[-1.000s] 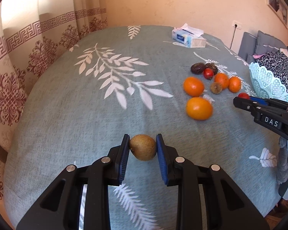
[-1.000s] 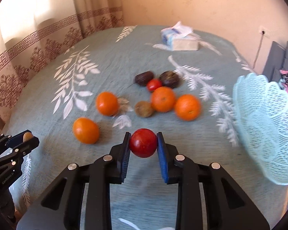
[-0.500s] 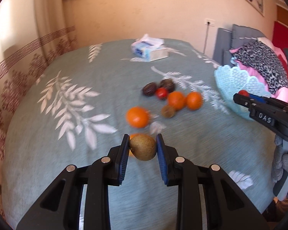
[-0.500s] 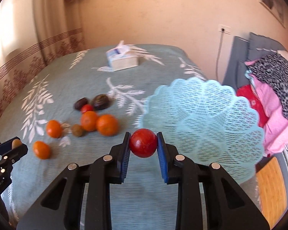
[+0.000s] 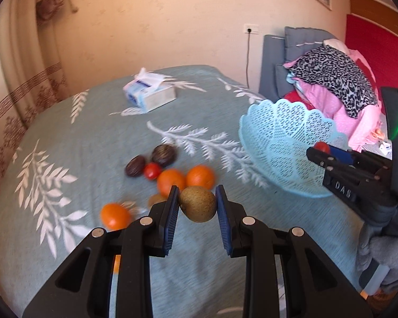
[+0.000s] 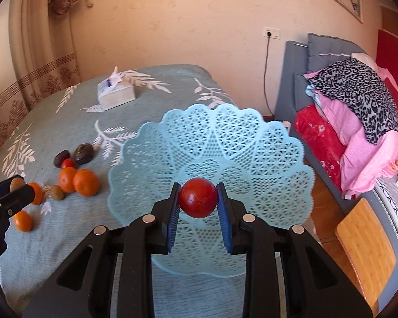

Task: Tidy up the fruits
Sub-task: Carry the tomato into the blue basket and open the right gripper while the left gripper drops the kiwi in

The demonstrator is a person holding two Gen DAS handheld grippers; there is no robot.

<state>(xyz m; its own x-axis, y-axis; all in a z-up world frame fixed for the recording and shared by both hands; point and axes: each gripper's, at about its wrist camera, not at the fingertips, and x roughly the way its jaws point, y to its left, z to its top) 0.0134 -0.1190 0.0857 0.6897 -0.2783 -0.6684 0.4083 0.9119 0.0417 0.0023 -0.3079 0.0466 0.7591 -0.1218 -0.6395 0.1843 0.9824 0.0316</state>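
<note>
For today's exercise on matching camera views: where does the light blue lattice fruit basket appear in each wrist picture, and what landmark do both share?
Left wrist view: the light blue lattice basket sits right of centre, partly behind the right gripper.
Right wrist view: the basket fills the centre, behind the gripped red fruit.
Shared landmark: the tissue box at the table's far side.

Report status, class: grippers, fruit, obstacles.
Left gripper shut on brown kiwi. Right gripper shut on red tomato, before pale-blue lattice plastic basket. Nothing in the way.
</note>
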